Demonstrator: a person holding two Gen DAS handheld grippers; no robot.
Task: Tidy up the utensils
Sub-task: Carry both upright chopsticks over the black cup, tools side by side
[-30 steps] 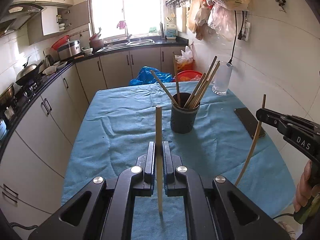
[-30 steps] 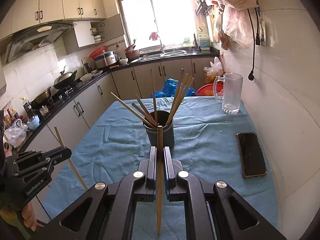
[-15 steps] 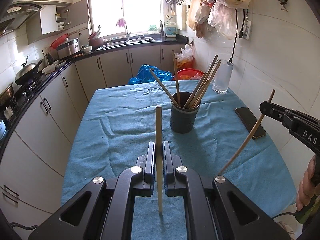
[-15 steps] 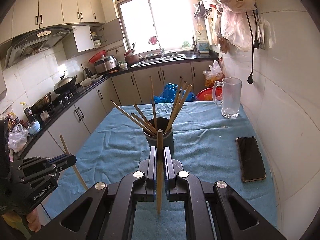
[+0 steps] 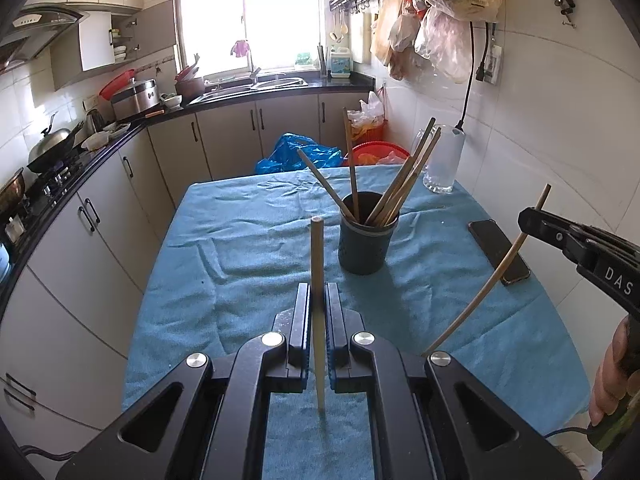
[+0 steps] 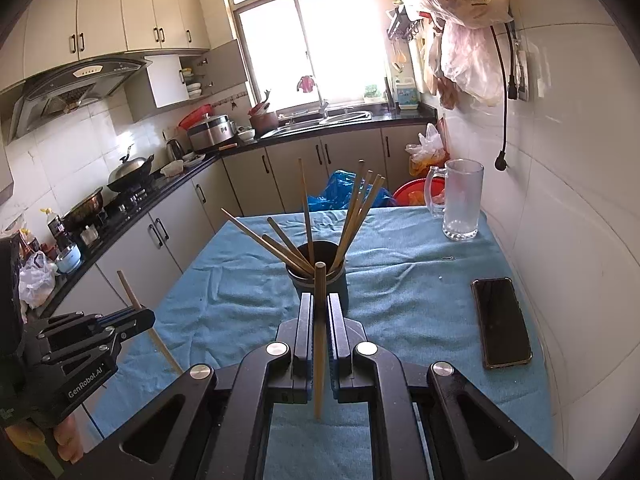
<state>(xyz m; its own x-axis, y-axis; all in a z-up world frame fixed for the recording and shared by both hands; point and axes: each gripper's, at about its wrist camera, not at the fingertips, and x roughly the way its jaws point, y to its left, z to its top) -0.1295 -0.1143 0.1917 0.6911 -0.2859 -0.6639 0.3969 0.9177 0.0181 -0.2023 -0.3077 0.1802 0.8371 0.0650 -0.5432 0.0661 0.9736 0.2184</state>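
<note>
Jaws of the left gripper (image 5: 318,300) are pinched on a pale chopstick (image 5: 317,264), its long axis running straight toward twelve o'clock; the right gripper (image 6: 319,312) clamps a darker chopstick (image 6: 319,300) the same way. Both sticks are held above the blue cloth (image 5: 240,240), off the table. Outward from the jaws stands the dark utensil cup (image 5: 366,240), already bristling with chopsticks fanned toward ten, twelve and one o'clock. From the left gripper the cup lies at about one o'clock, some way off; from the right it sits dead ahead at twelve, its rim just past the stick's tip, so the right hand looks the nearer. Judging by this, the held stick needs tipping end-down over the cup's mouth. A phone (image 6: 502,322) lies at three o'clock and a glass mug (image 6: 460,204) at one
</note>
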